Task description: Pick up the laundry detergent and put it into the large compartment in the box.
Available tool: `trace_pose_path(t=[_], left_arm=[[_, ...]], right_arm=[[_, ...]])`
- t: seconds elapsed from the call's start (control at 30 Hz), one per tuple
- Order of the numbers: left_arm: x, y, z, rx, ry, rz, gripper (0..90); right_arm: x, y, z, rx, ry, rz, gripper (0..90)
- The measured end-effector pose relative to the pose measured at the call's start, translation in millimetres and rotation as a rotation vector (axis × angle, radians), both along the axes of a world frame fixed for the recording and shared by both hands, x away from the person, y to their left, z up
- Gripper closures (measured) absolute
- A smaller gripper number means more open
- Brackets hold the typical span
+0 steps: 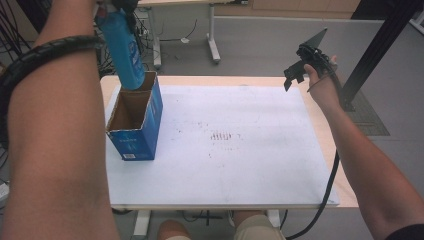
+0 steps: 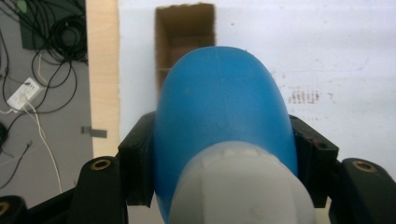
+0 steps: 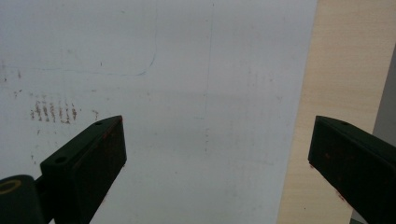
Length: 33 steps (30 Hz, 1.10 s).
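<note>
A blue bottle (image 1: 122,50) with a whitish cap (image 2: 238,186) hangs in the air, tilted, its base just over the open top of a blue cardboard box (image 1: 135,135). My left gripper (image 2: 224,154) is shut on the bottle, one black jaw pressed against each side. Seen from the left gripper view, the box (image 2: 184,32) stands open and brown inside, straight past the bottle's base. My right gripper (image 1: 295,75) is held up over the table's far right edge. Its jaws (image 3: 217,158) stand wide open with nothing between them.
A white mat (image 1: 240,165) with faint reddish marks covers the wooden table (image 1: 320,130). Cables and a white power adapter (image 2: 23,95) lie on the floor to the left. A desk's legs (image 1: 212,45) stand behind, and a black frame post (image 1: 380,45) at right.
</note>
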<state>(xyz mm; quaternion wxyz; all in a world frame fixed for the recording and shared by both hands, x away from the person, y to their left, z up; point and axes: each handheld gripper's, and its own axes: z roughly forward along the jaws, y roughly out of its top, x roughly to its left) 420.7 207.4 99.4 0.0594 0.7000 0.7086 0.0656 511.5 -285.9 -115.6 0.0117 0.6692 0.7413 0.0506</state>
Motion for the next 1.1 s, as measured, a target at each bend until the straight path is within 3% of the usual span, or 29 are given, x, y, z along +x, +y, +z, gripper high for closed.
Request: trace_pose_path(t=[0.3,0.53,1.1], left_arm=[[4.1,20.8,-26.0,0.014,0.014,0.035,37.4],[9.4,32.6,-52.2,-0.008,0.033,0.042,37.4],[14.9,41.8,-119.5,-0.025,0.069,0.031,37.4]], right_arm=[[2.6,2.1,-2.6,-0.009,0.008,-0.003,4.2],[3.8,7.9,-4.2,-0.021,0.009,0.007,4.2],[1.9,20.4,-5.4,-0.032,0.005,0.022,4.3]])
